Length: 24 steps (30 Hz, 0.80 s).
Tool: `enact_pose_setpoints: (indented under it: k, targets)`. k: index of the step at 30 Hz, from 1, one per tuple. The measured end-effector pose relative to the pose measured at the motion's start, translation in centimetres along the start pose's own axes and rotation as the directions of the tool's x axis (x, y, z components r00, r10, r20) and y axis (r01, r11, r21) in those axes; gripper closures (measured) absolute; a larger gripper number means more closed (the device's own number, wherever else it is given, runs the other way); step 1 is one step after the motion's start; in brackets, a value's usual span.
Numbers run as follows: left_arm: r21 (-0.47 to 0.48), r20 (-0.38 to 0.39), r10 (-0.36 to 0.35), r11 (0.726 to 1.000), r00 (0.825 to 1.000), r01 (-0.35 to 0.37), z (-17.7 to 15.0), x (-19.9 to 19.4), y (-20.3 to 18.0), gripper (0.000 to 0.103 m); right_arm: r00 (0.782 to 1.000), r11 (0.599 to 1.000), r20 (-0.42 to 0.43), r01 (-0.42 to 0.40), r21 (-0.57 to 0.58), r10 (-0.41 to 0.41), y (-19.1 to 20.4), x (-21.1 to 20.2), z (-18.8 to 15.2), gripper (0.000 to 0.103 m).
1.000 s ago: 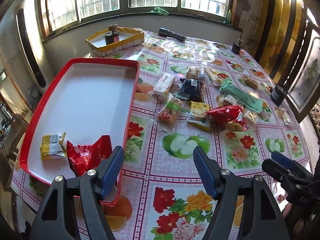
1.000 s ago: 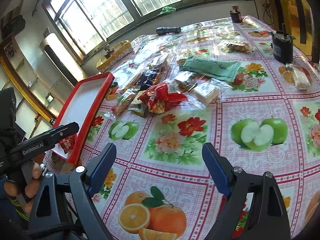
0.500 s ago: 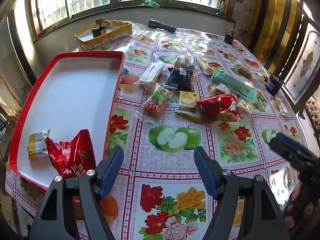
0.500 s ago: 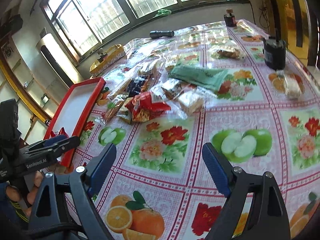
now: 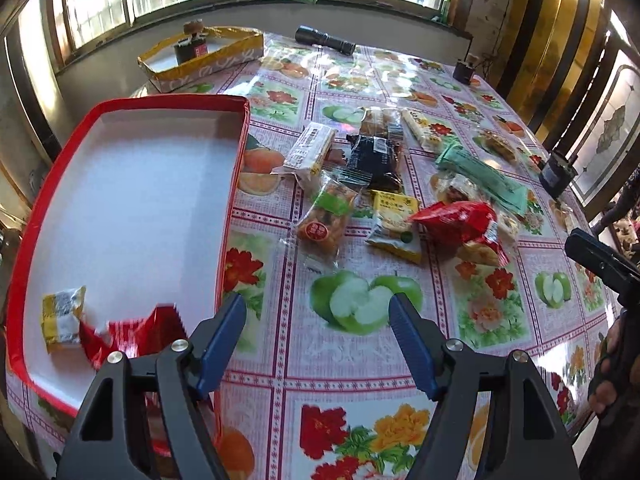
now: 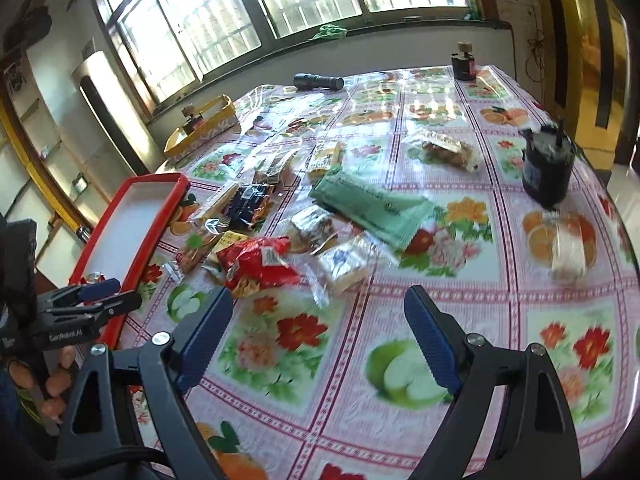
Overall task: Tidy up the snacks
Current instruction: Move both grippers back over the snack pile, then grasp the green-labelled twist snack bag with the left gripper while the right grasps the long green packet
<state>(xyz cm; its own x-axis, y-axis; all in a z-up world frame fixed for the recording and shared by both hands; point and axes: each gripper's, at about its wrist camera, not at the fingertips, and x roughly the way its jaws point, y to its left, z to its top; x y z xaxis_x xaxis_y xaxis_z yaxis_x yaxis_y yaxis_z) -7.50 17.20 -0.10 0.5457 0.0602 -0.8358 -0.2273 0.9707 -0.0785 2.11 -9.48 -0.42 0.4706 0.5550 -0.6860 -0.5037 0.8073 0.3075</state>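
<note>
The left claw (image 5: 318, 314) is held spread above the tabletop (image 5: 360, 364) near its front edge, nothing between its blue pads; the right claw (image 6: 316, 312) is likewise spread and empty. A red tray (image 5: 236, 168) is set along the tabletop's left edge, and a yellow packet (image 5: 62, 318) and a red packet (image 5: 132, 334) are seen lying in its near corner. The remaining snacks are scattered at the tabletop's middle, among them a red bag (image 6: 258, 262), a green pouch (image 6: 370, 206) and a black packet (image 5: 374, 158).
</note>
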Motion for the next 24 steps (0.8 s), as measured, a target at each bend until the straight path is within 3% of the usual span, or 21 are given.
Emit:
enact_pose_setpoints:
  k: [7,15,21,24]
  targets:
    - [0.037,-0.044,-0.01,0.999,0.999,0.012,3.2,2.5,-0.4,0.029,0.998,0.994,-0.061,-0.003,-0.113,-0.004,-0.4,3.4,3.1,0.028]
    - [0.102,-0.125,0.055,0.994,0.991,-0.043,6.0,6.7,-1.8,0.029,0.991,0.989,-0.129,0.021,-0.147,-0.04,-3.9,7.6,7.0,0.029]
    - [0.103,-0.178,0.084,0.992,0.98,-0.066,6.2,8.9,-1.3,0.029,0.973,0.972,-0.223,0.007,-0.236,-0.061,-4.5,11.2,7.4,0.032]
    - [0.133,-0.176,0.1,0.988,0.979,-0.077,6.4,9.4,-2.1,0.029,0.971,0.961,-0.224,0.018,-0.277,-0.083,-4.4,12.6,7.4,0.035]
